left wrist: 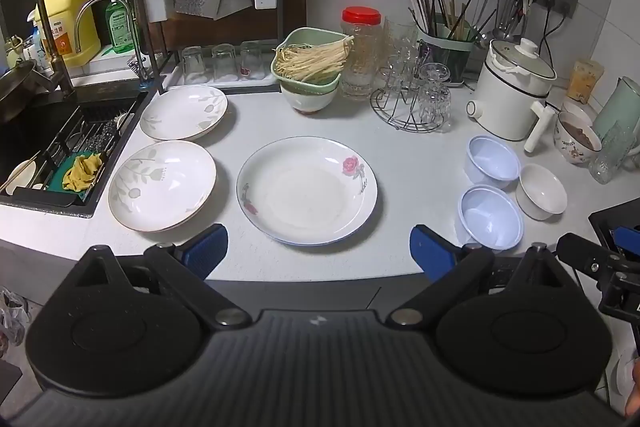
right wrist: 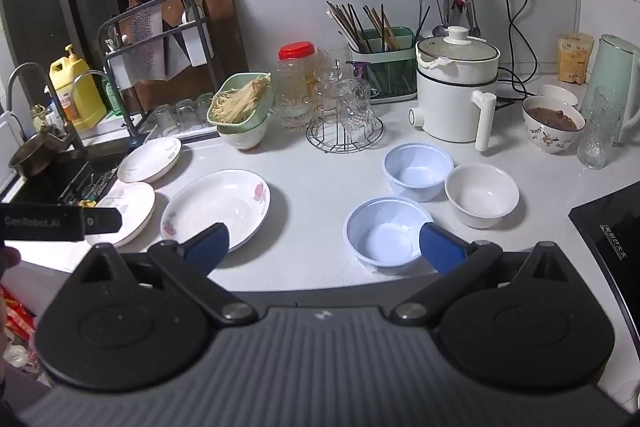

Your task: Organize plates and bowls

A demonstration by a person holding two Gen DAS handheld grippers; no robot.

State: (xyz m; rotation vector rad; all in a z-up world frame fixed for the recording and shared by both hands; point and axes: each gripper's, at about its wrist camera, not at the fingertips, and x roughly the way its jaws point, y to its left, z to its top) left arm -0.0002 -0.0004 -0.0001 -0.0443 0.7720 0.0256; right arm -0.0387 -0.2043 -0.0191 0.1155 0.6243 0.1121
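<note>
Left gripper and right gripper both spread wide, holding nothing, above counter's front edge; rose plate, blue bowl near that edge.

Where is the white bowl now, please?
The white bowl stands on the counter at the right, beside the two blue bowls and in front of the white cooker.
</note>
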